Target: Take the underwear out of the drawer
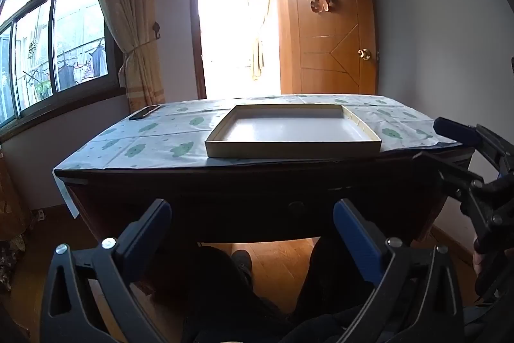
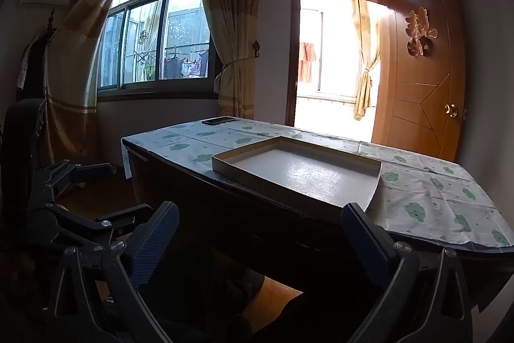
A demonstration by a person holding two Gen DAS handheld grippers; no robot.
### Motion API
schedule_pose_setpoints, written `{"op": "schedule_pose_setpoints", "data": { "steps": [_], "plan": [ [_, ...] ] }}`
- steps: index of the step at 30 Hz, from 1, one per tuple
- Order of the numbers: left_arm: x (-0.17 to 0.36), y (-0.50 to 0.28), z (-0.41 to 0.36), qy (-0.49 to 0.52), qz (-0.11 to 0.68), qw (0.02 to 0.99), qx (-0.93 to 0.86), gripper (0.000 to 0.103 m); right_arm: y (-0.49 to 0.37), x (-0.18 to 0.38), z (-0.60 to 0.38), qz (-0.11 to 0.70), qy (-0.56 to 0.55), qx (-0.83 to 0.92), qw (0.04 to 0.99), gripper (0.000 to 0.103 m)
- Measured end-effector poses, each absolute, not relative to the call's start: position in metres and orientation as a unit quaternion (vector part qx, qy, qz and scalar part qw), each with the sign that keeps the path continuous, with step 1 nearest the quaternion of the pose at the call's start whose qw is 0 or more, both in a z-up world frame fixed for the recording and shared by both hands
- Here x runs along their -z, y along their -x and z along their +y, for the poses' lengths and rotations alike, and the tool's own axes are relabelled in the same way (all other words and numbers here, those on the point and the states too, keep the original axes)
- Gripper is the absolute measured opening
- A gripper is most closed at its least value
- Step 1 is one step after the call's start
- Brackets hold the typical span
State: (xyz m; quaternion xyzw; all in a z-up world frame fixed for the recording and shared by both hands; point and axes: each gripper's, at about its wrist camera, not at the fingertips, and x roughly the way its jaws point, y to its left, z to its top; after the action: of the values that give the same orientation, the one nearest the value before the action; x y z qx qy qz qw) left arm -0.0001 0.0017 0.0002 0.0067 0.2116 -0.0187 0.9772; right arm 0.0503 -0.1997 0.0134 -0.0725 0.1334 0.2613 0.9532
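Note:
No underwear shows in either view. The dark wooden desk [image 1: 225,182] has a shut drawer front [image 1: 295,201] facing me, too shadowed to make out in detail. My left gripper [image 1: 252,217] hangs open in front of that dark face, a little below the desktop, with nothing between its blue pads. In the right wrist view, my right gripper [image 2: 260,227] is open and empty too, facing the desk's near edge [image 2: 244,192]. Each gripper shows in the other's view: the right gripper [image 1: 446,145] at the desk's right corner, the left gripper [image 2: 109,192] low at the left.
A shallow cardboard tray [image 1: 289,150] with a white bottom lies on the cloud-print tablecloth [image 1: 154,143]. A phone [image 1: 144,112] rests at the far left corner. A person's legs [image 1: 218,285] reach under the desk. Behind stand a window, curtains and an open wooden door [image 1: 334,31].

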Motion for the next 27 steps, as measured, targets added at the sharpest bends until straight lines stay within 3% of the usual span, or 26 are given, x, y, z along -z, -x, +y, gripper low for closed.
{"op": "schedule_pose_setpoints", "data": {
  "steps": [27],
  "plan": [
    [0.001,-0.002,0.002,-0.032,0.214,0.976,0.008,0.103,-0.048,-0.013,-0.199,0.128,0.077,-0.254,0.956,0.102]
  ]
}}
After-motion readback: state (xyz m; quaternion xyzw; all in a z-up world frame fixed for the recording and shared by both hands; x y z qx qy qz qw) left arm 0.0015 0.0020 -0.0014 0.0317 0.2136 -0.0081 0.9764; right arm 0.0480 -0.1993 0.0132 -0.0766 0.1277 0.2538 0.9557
